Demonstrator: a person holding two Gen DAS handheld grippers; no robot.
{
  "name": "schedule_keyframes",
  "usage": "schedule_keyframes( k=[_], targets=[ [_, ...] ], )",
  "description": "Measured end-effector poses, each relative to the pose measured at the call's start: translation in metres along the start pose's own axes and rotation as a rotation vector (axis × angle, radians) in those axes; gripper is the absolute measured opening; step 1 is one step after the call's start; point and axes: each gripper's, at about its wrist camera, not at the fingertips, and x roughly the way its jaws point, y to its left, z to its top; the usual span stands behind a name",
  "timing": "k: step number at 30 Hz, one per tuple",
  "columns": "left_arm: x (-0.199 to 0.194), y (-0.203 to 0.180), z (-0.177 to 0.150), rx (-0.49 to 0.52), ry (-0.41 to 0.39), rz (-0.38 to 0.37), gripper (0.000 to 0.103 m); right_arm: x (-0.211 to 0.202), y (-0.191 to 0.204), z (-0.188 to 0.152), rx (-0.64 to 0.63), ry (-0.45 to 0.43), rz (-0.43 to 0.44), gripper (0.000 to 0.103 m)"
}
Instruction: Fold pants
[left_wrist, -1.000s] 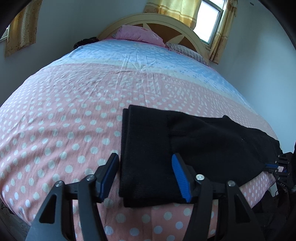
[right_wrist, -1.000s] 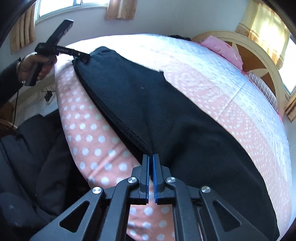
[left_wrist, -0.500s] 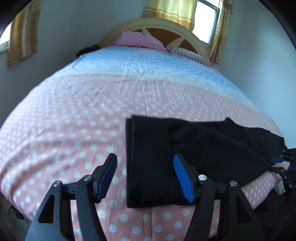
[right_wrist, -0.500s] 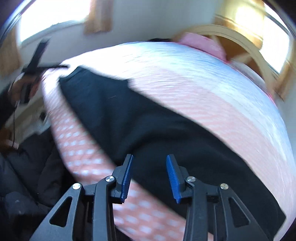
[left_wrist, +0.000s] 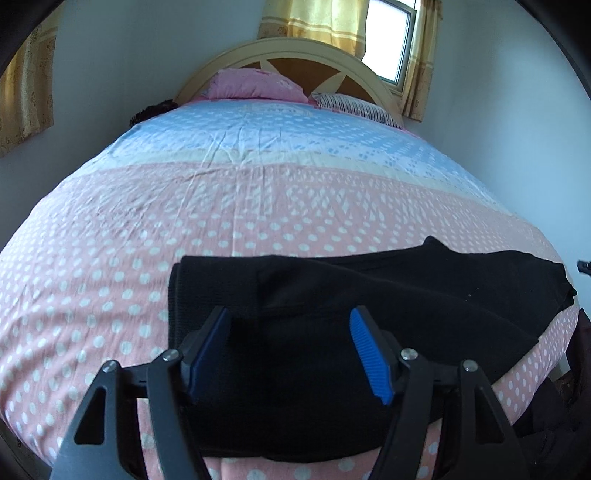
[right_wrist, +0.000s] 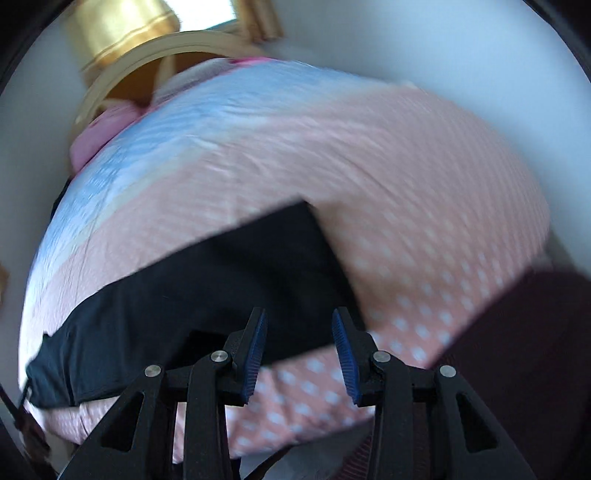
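My left gripper (left_wrist: 291, 349) is wide open w/ nothing in it, both blue pads (left_wrist: 369, 354) hanging just above the near end of the black pants (left_wrist: 388, 291), which lie flat on the polka-dot bedspread (left_wrist: 110, 258) right in front of me and run off to my right along the bed's near edge. My right gripper (right_wrist: 299, 350) is open too, about halfway, also empty; from its view the pants (right_wrist: 184, 288) sit ahead and to the left of the fingers, w/ one squared end just past the fingertips, bedspread (right_wrist: 424, 229) beyond. That view is motion-blurred, so I can't tell if the pads touch cloth. Handling, my guess: soft, limp knit-looking fabric, light, no stiffness, so it'll sag and drape from any pinch point and drag on the cotton cover rather than slide clean. Looks doubled already, at least two layers at the end under my left tool, so a shallow pinch might catch only the top layer. I'd grab at the corners of the end edge, one per gripper, biting deep enough for all layers, then lift both evenly and carry over. Risk: uneven lift skews the fold, or the near side slips off the mattress edge. Pink pillow (left_wrist: 255, 85) far ahead, not in the way.
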Motion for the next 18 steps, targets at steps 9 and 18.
schedule_keyframes(
  k=[9, 18],
  targets=[
    [-0.003, 0.012, -0.005, -0.017, -0.015, 0.022, 0.07, 0.031, -0.038, 0.002, 0.295, -0.017, 0.228, 0.039],
    [-0.002, 0.011, -0.007, -0.004, -0.016, 0.021, 0.07, 0.029, -0.045, -0.001, 0.31, -0.012, 0.222, 0.015]
  ],
)
